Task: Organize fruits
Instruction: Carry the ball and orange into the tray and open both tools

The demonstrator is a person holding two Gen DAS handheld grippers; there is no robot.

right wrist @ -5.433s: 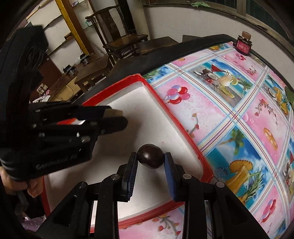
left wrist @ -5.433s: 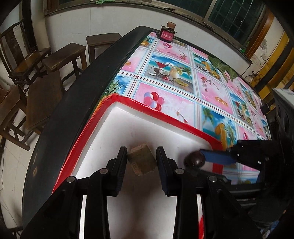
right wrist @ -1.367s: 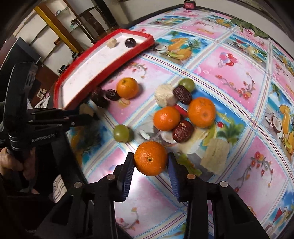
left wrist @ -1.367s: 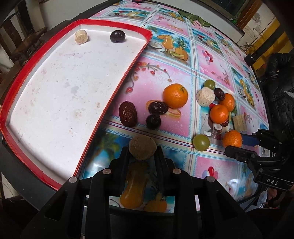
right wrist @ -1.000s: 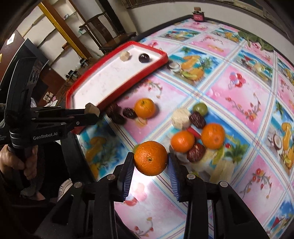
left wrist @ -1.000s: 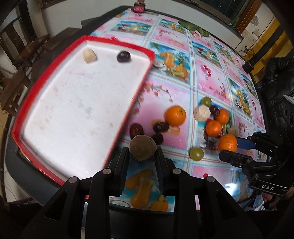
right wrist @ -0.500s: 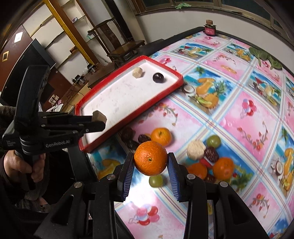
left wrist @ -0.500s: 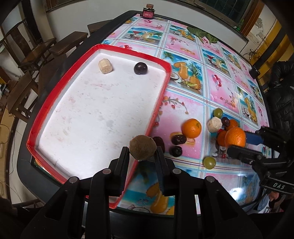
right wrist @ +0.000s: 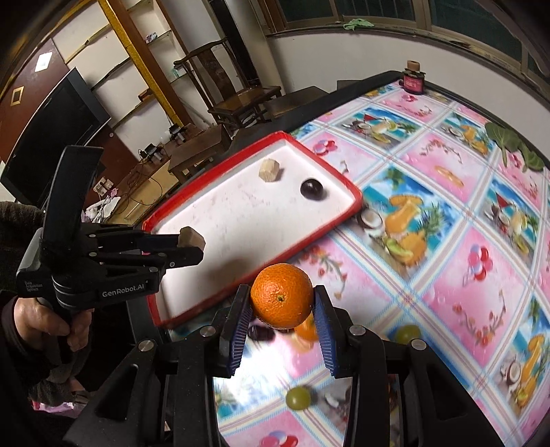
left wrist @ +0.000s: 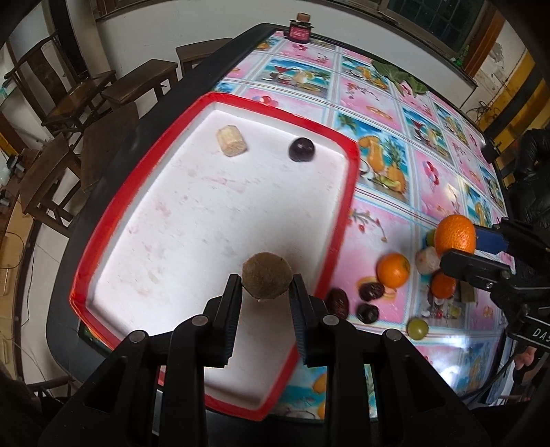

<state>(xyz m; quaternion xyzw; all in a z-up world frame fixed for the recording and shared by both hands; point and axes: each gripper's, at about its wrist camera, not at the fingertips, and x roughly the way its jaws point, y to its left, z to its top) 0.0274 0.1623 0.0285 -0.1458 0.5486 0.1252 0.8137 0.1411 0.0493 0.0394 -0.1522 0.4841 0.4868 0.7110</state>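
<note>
My left gripper (left wrist: 265,287) is shut on a brown, rough-skinned fruit piece (left wrist: 267,279), held above the near right part of the white tray with a red rim (left wrist: 347,196). Inside the tray lie a tan fruit chunk (left wrist: 231,141) and a dark round fruit (left wrist: 301,150) at its far end. My right gripper (right wrist: 280,302) is shut on an orange (right wrist: 281,295), held in the air over the tablecloth just right of the tray (right wrist: 330,223). In the right wrist view the left gripper (right wrist: 187,246) shows its brown piece (right wrist: 191,238) over the tray's near end.
Loose fruit lies on the patterned tablecloth right of the tray: oranges (left wrist: 393,270), dark dates (left wrist: 338,302), green grapes (left wrist: 417,328) and a pale chunk (left wrist: 426,261). A small jar (left wrist: 300,31) stands at the far table edge. Wooden chairs and stools (left wrist: 137,86) stand left of the table.
Both grippers have moved left toward the tray with their fruit. The brown piece was over the tablecloth and now hangs over the tray. The orange has risen from the fruit pile.
</note>
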